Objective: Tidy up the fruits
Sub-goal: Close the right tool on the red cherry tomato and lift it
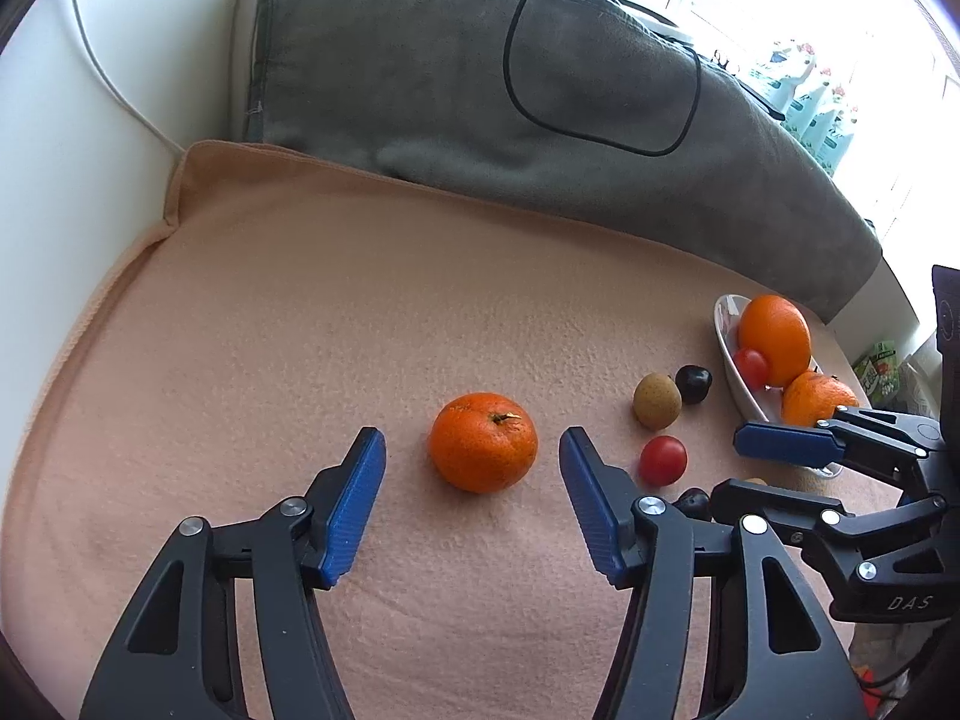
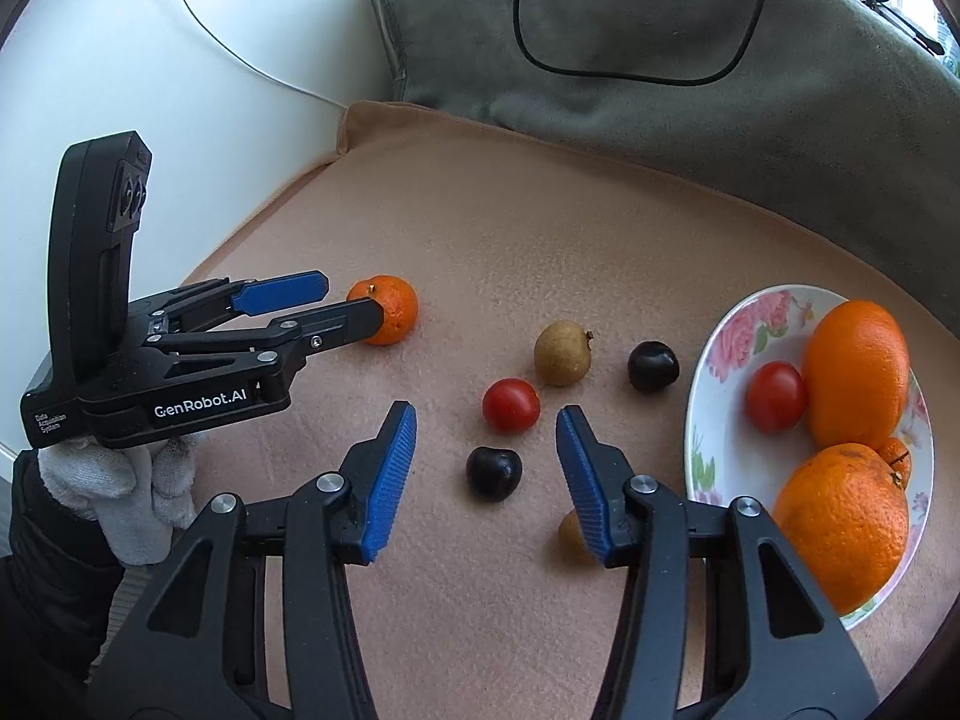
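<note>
A mandarin [image 1: 483, 441] lies on the peach cloth [image 1: 300, 330] between the open fingers of my left gripper [image 1: 473, 441], untouched; it also shows in the right wrist view [image 2: 390, 309]. My right gripper [image 2: 486, 420] is open and empty over a red tomato [image 2: 511, 405] and a dark cherry [image 2: 493, 473]. A brown longan [image 2: 562, 353] and a second dark cherry [image 2: 653, 366] lie beyond. Another small brown fruit [image 2: 570, 531] is half hidden behind the right finger. A floral plate [image 2: 729, 348] holds two oranges [image 2: 857, 372], a tomato [image 2: 775, 397] and a small mandarin [image 2: 895, 457].
A grey cushion [image 1: 480, 90] with a black cable [image 1: 600, 120] lies behind the cloth. A white wall [image 1: 90, 150] with a white cord runs on the left. The left gripper [image 2: 336, 300] shows in the right wrist view; the right gripper [image 1: 774, 468] shows in the left wrist view.
</note>
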Motion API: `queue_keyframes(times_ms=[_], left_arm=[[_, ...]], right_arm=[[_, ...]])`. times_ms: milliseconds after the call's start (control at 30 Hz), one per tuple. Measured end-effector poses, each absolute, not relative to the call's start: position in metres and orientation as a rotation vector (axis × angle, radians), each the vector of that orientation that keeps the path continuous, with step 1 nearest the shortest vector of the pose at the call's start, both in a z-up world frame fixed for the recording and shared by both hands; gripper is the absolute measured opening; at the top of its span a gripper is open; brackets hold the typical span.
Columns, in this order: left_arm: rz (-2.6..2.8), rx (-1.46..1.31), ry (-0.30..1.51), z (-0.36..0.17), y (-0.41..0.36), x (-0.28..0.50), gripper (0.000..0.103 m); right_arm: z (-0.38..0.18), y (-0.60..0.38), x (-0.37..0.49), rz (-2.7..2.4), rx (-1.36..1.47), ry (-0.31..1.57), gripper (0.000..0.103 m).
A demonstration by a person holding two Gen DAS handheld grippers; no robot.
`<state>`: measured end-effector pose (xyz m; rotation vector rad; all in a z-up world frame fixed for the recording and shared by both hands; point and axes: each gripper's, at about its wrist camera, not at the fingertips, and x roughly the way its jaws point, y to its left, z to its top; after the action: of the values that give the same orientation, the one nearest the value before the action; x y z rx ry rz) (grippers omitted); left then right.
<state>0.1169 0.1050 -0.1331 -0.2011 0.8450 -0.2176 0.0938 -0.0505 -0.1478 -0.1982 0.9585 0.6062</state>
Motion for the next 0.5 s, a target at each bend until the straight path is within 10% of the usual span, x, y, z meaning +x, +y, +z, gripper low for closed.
queue_keyframes(times_ms=[500], left_arm=[[-0.252,-0.198,0.866,-0.141,0.106,0.126,0.049]], right_arm=[[-0.172,-0.042,0.122,0.560,-0.182,1.049,0.036]])
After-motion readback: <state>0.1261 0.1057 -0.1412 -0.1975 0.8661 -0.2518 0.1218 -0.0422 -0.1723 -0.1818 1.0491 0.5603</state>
